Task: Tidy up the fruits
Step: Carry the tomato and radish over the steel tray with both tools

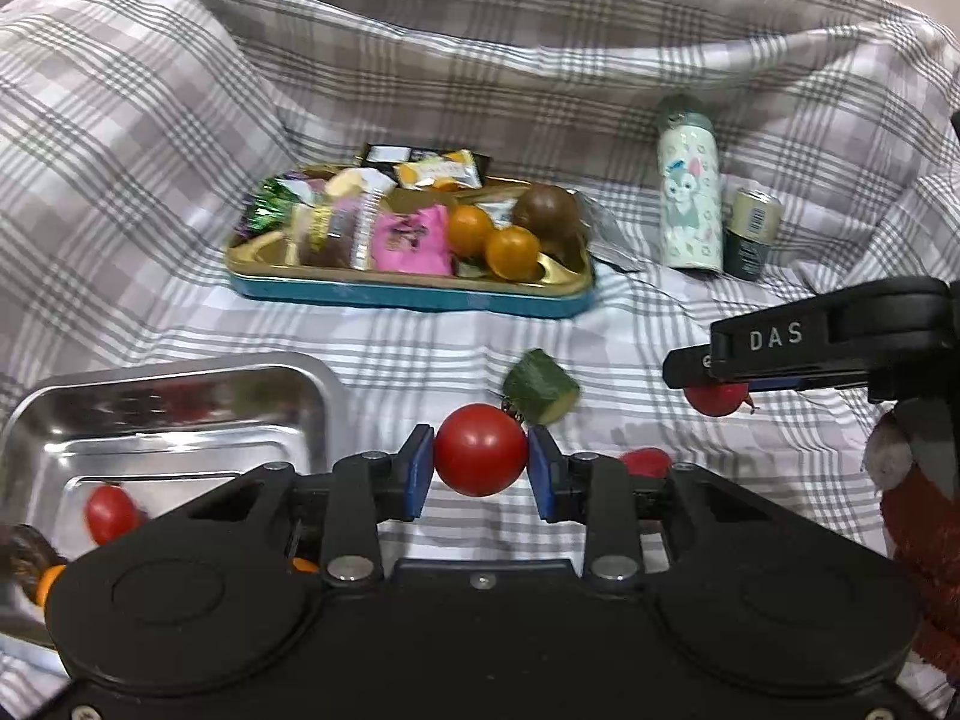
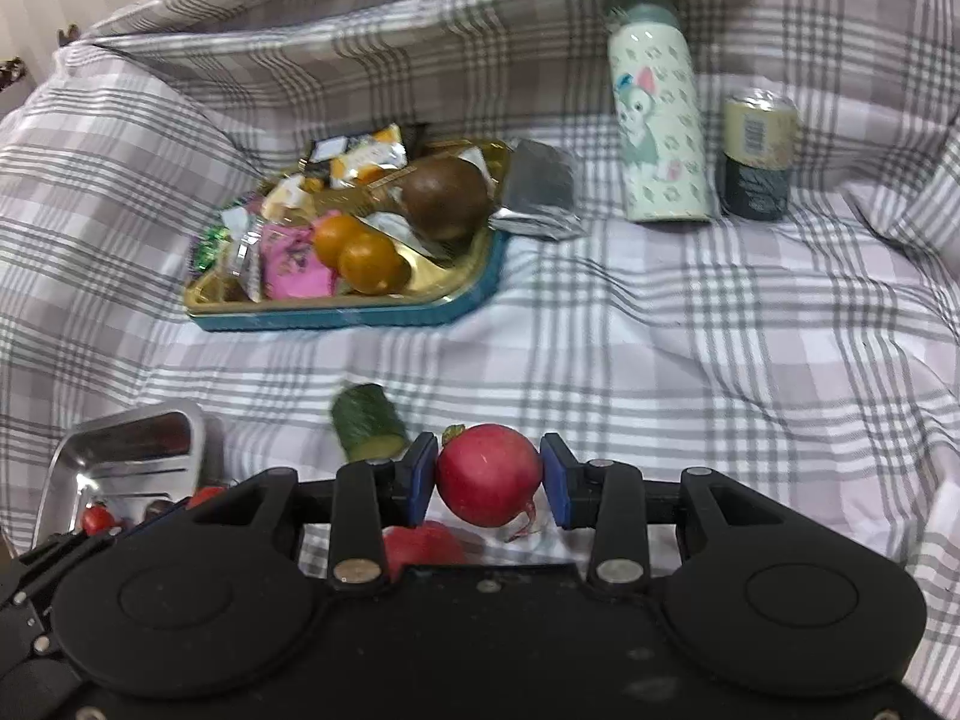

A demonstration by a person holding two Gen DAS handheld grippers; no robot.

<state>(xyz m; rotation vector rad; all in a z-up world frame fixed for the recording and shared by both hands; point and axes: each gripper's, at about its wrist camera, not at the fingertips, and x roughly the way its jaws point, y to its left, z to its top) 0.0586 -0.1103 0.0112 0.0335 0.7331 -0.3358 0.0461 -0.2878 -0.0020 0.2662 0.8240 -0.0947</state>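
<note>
My left gripper point(image 1: 480, 463) is shut on a red tomato point(image 1: 480, 449), just right of a steel tray point(image 1: 180, 384) that holds a small red tomato point(image 1: 110, 513). My right gripper point(image 2: 487, 479) is shut on a red radish point(image 2: 489, 474) with a thin root; it also shows in the left wrist view point(image 1: 717, 399) under the right gripper's black finger. A cut cucumber piece point(image 1: 542, 387) lies on the cloth between them, and it shows in the right wrist view point(image 2: 369, 429) too. Another red fruit point(image 2: 420, 546) lies under the right gripper.
A teal and gold tin tray point(image 1: 414, 294) at the back holds two orange tomatoes point(image 1: 492, 240), a brown round fruit point(image 1: 549, 213) and snack packets. A patterned bottle point(image 1: 690, 192) and a small can point(image 1: 750, 234) stand at the back right. Checked cloth covers everything.
</note>
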